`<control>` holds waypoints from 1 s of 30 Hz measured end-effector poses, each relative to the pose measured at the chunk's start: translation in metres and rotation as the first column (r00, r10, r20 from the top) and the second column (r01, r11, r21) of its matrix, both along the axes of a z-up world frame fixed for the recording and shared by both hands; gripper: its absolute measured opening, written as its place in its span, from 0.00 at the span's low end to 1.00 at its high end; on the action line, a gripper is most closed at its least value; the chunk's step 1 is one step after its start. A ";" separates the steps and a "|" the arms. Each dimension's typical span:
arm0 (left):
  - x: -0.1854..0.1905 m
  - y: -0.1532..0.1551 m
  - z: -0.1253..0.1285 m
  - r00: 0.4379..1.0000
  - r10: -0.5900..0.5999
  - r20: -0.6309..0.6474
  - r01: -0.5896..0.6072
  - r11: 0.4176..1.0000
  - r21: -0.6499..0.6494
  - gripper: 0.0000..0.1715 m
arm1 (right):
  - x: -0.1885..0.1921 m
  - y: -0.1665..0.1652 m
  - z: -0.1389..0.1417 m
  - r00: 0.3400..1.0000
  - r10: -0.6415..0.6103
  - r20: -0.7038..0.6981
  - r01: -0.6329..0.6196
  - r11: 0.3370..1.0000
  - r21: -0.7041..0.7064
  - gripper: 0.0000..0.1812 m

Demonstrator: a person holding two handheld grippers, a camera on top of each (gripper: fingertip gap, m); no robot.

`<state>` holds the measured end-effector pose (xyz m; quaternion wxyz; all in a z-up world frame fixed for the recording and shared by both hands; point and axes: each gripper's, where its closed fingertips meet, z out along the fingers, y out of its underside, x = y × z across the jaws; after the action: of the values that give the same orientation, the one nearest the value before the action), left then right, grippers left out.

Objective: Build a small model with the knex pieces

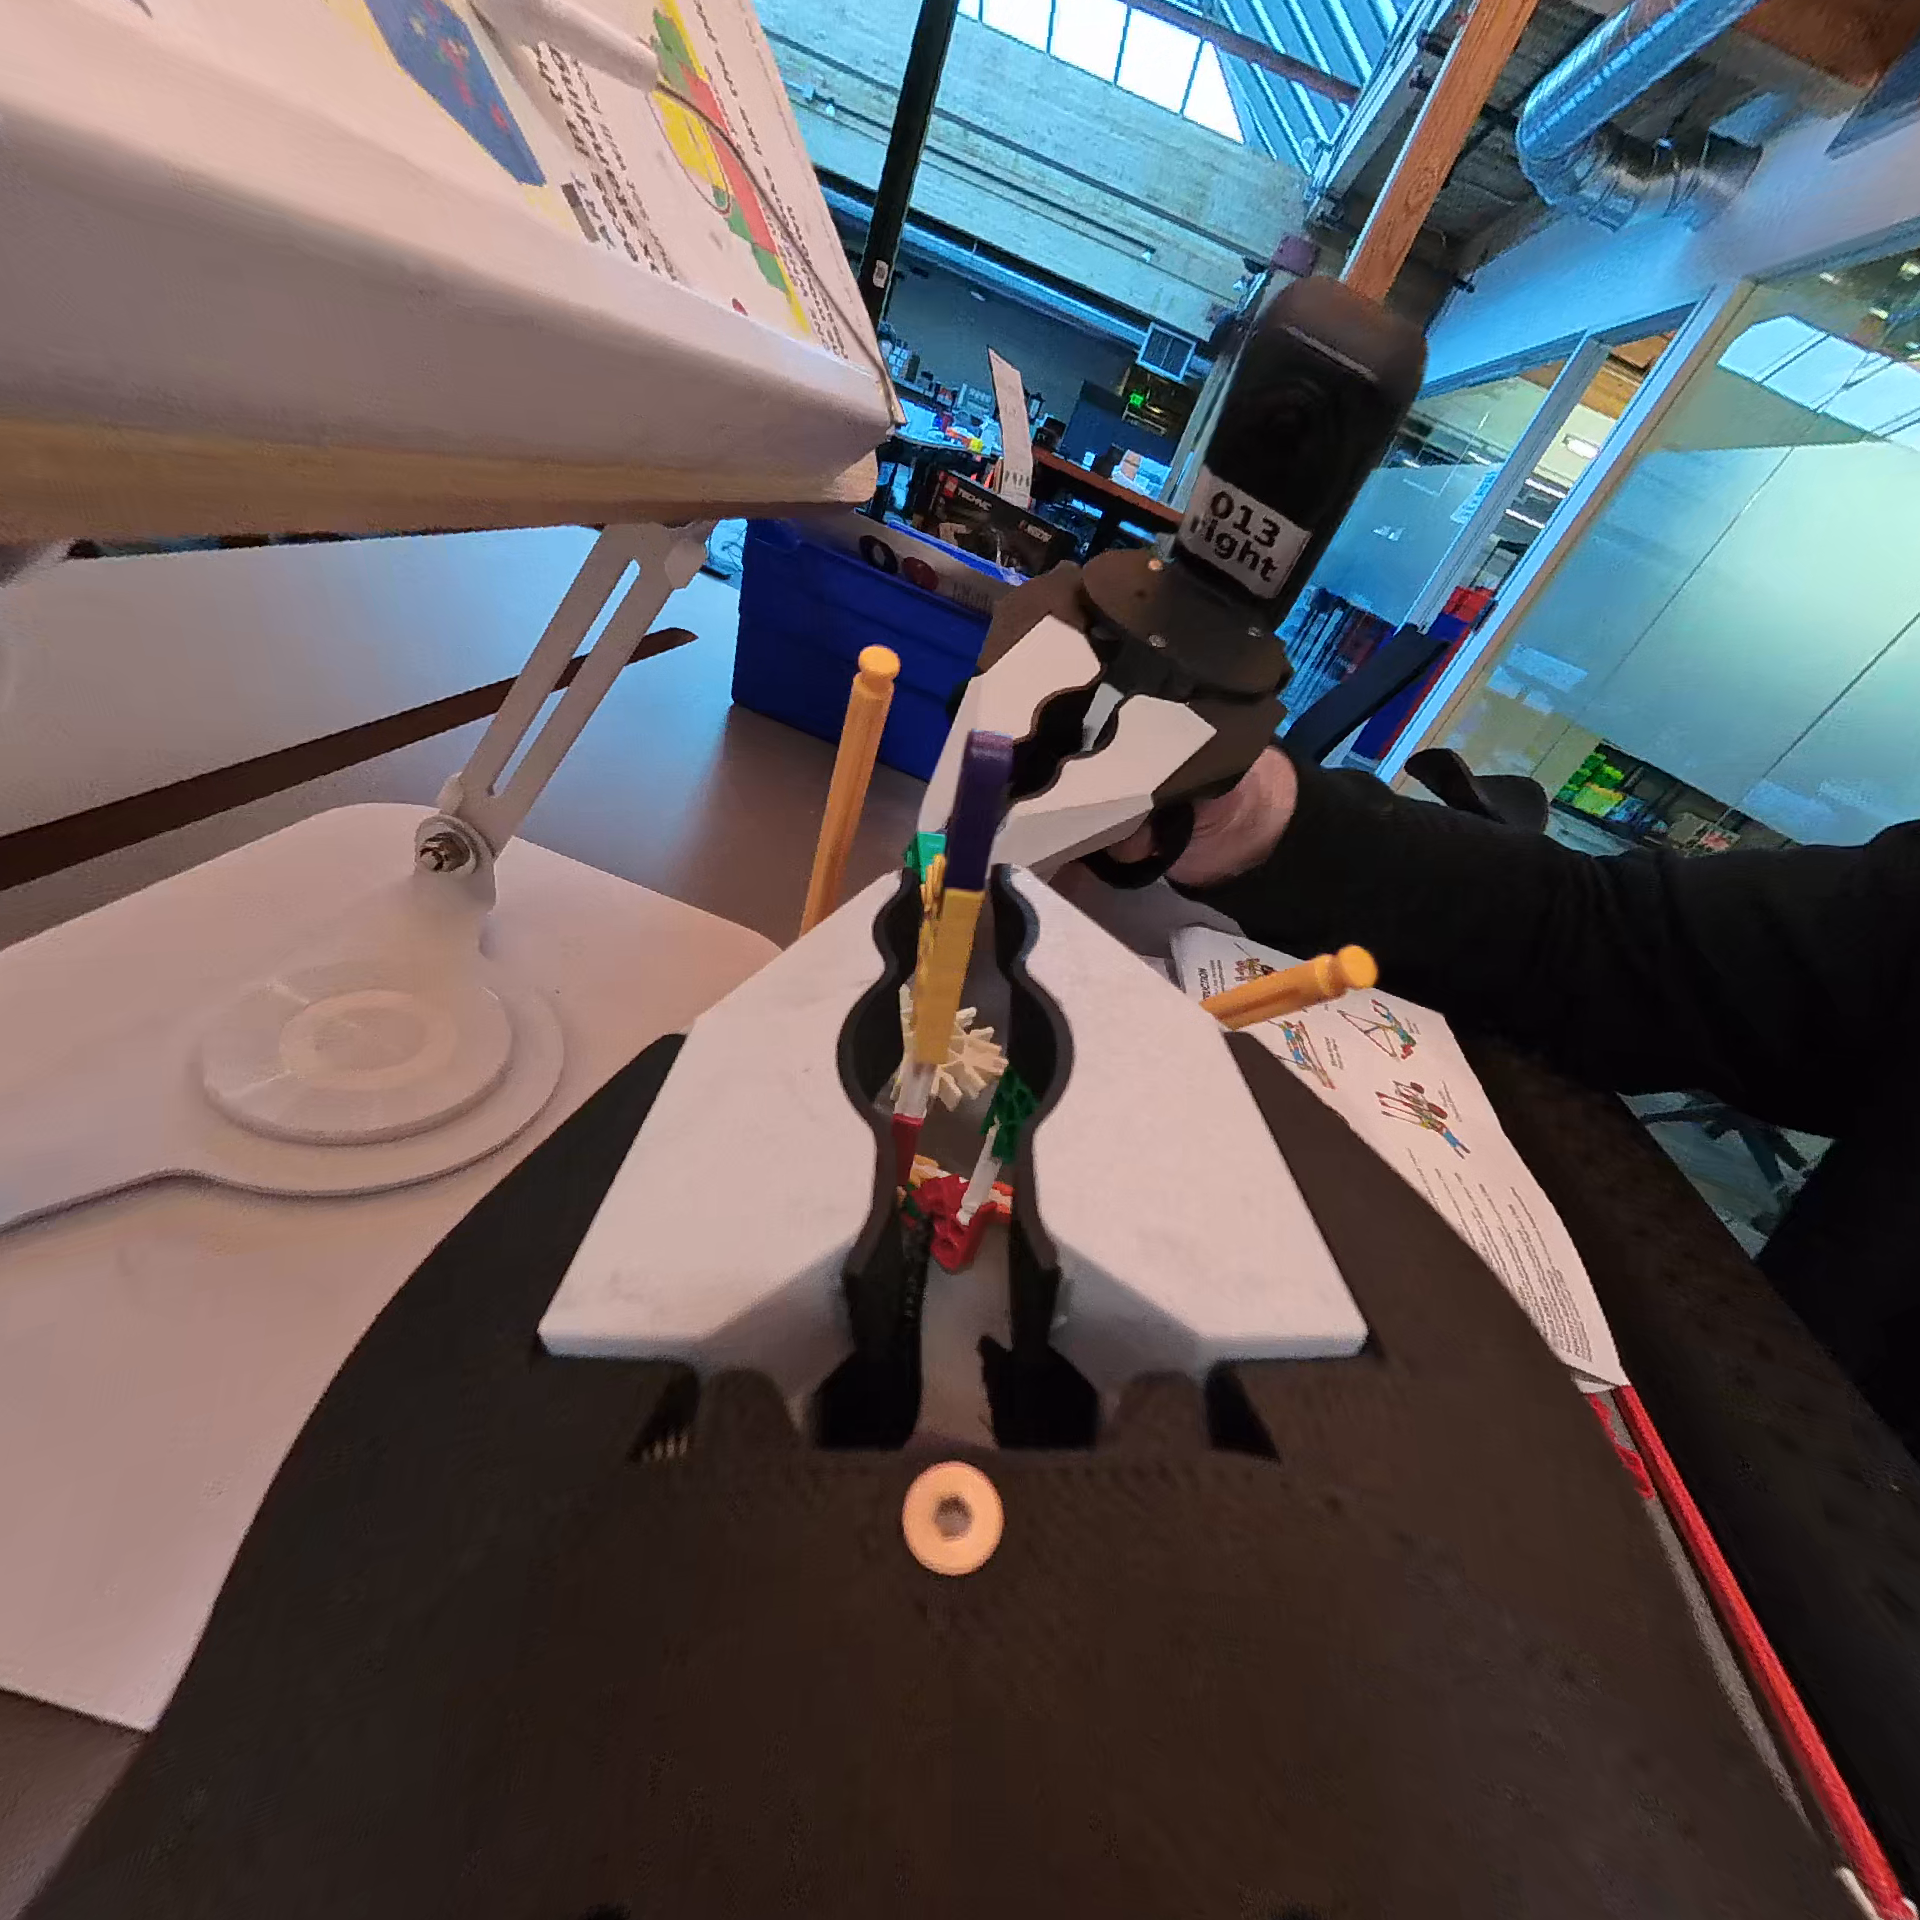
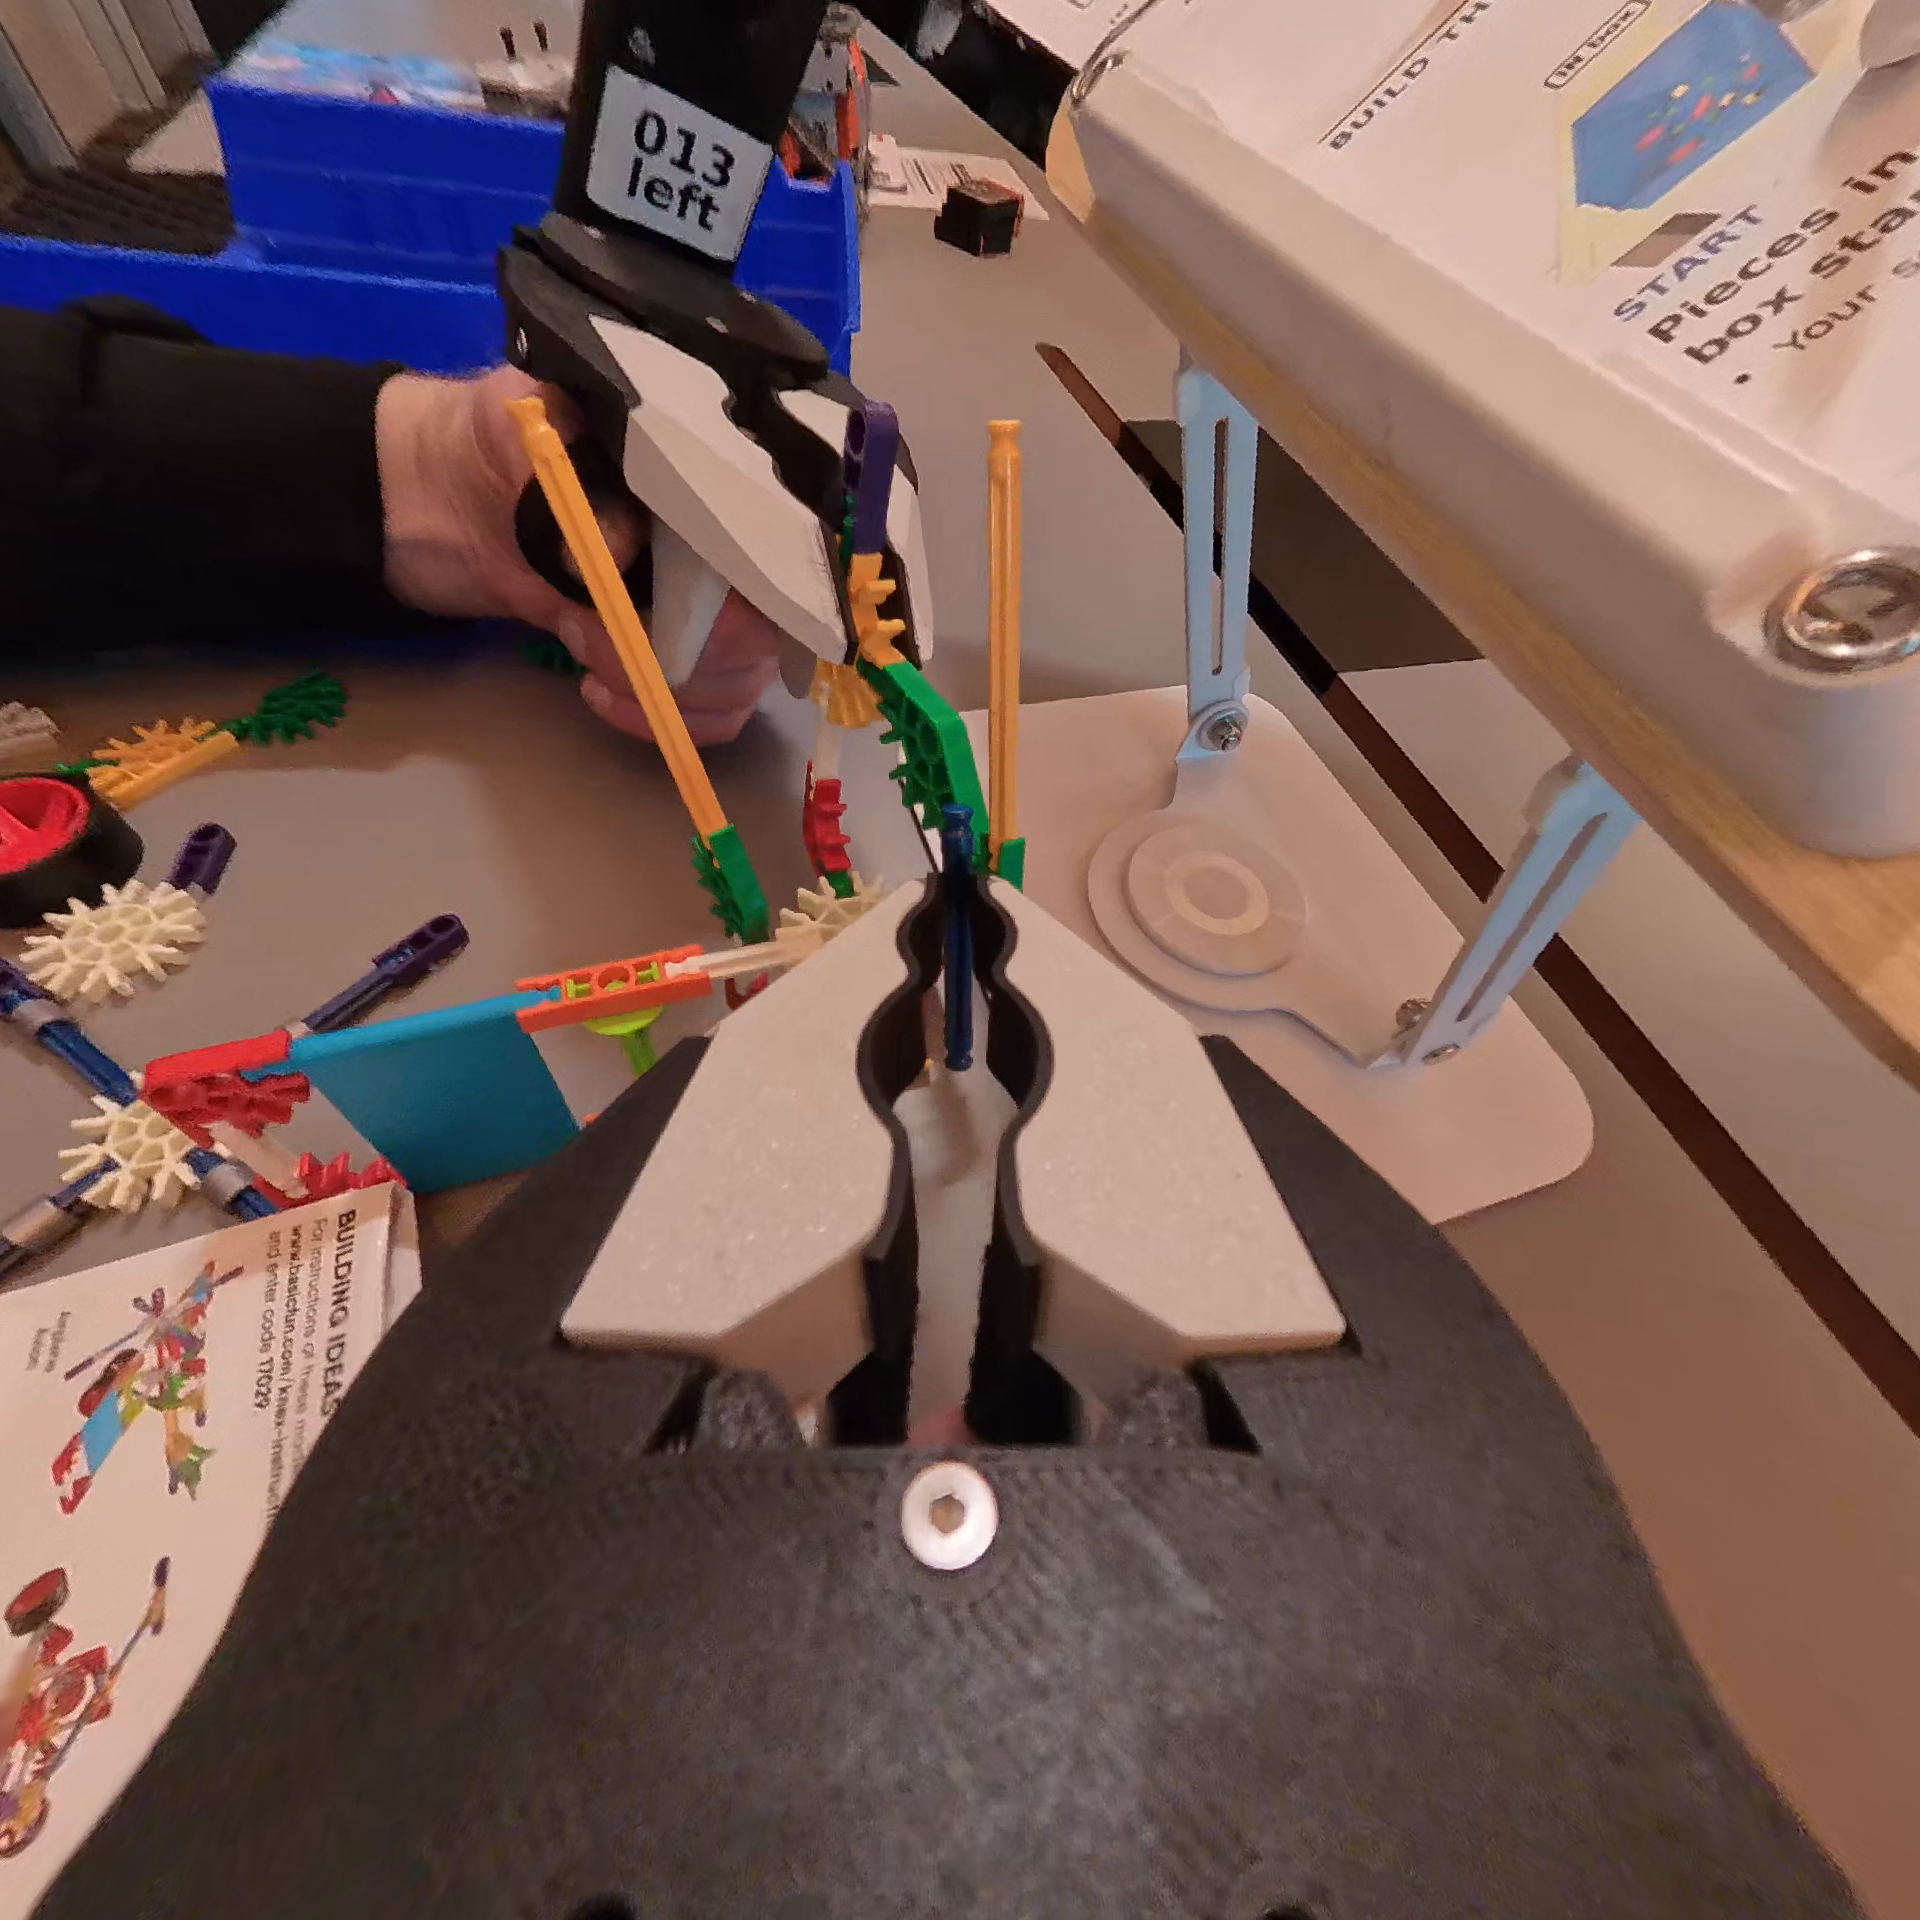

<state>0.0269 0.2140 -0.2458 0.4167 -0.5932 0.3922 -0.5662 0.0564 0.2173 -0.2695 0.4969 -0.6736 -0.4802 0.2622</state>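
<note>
A toy model of plastic rods and connectors (image 2: 914,738) stands on the table, with two long orange rods (image 2: 623,613) sticking up and a teal panel (image 2: 436,1081) at its base. My left gripper (image 1: 956,894) is shut on the model's yellow connector (image 1: 945,966), which has a purple piece (image 1: 982,800) above it. It shows in the right wrist view too (image 2: 878,634), held by a hand. My right gripper (image 2: 958,899) is shut on a thin blue rod (image 2: 958,935), close to the model's green connector. In the left wrist view the right gripper (image 1: 997,821) sits just behind the purple piece.
A white stand base (image 2: 1299,987) with a tilted sheet board (image 2: 1558,260) is to the right. A blue bin (image 2: 364,208) is at the back. Loose connectors (image 2: 114,940), a red and black wheel (image 2: 52,842) and a picture booklet (image 2: 156,1455) lie at the left. Tip to tip, the grippers are about 5 centimetres apart.
</note>
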 end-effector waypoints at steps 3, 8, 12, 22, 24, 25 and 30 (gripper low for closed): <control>0.000 0.001 -0.002 1.000 0.003 -0.011 -0.003 1.000 0.007 0.06 | 0.000 -0.001 -0.001 0.998 0.000 0.057 -0.002 0.999 0.043 0.01; 0.006 -0.001 -0.005 0.995 0.033 -0.093 -0.024 0.995 0.101 0.04 | 0.002 0.000 -0.001 0.987 -0.031 0.158 0.014 0.994 0.110 0.01; 0.009 -0.002 -0.006 0.993 0.039 -0.110 -0.026 0.993 0.117 0.04 | 0.006 0.001 -0.003 0.965 -0.064 0.256 0.023 0.987 0.161 0.01; 0.012 -0.004 -0.004 0.992 0.038 -0.121 -0.022 0.992 0.126 0.04 | 0.008 0.004 -0.002 0.944 -0.119 0.308 0.062 0.980 0.189 0.02; 0.013 -0.005 -0.004 0.992 0.035 -0.123 -0.019 0.991 0.129 0.04 | 0.007 0.004 0.000 0.949 -0.118 0.293 0.062 0.979 0.192 0.04; 0.013 -0.005 -0.004 0.992 0.033 -0.123 -0.017 0.991 0.130 0.03 | 0.007 0.003 0.000 0.949 -0.114 0.292 0.061 0.981 0.187 0.05; 0.016 -0.009 -0.004 0.991 0.024 -0.134 -0.004 0.990 0.142 0.03 | 0.005 0.002 0.002 0.952 -0.103 0.287 0.043 0.977 0.209 0.07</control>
<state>0.0431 0.2054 -0.2500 0.4341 -0.6020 0.4547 -0.4923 0.0616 0.2195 -0.2679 0.4939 -0.6692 -0.5478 0.0903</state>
